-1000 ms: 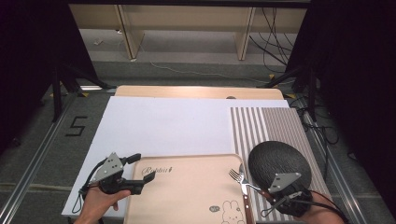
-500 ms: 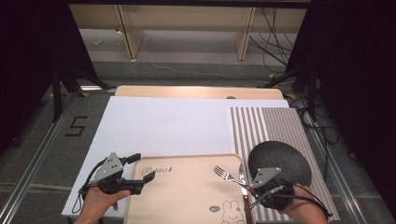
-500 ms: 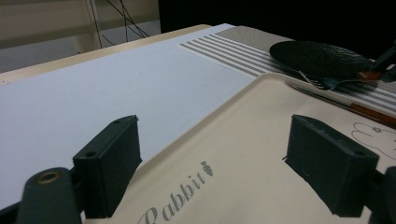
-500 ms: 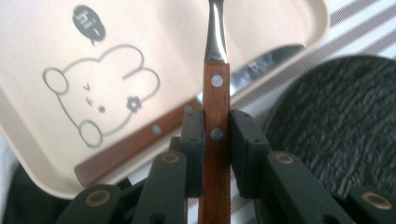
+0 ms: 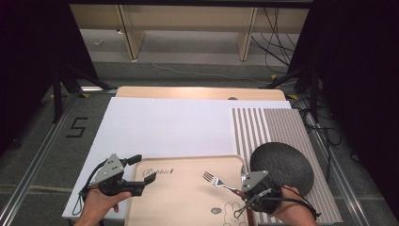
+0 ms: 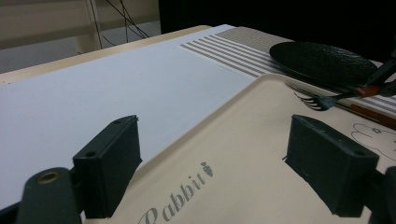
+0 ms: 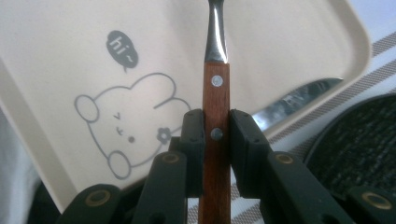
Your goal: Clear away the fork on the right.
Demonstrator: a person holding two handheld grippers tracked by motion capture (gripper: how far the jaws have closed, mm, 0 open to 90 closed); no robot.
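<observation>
My right hand-held gripper (image 5: pixel 244 192), clamped on the fork (image 5: pixel 217 181), has carried it from the plate (image 5: pixel 281 165) over the tray (image 5: pixel 188 197); left hand-held gripper (image 5: pixel 136 175) open astride the tray's edge.

Fork (image 5: pixel 220 181), steel tines and neck, reddish wooden handle with two rivets, tines pointing away toward the far left; handle clamped between the right gripper's (image 7: pixel 216 135) jaws; held over the beige tray (image 5: pixel 188 202), near its right edge

Fork (image 7: pixel 216 93) tines cut off by top edge.
</observation>
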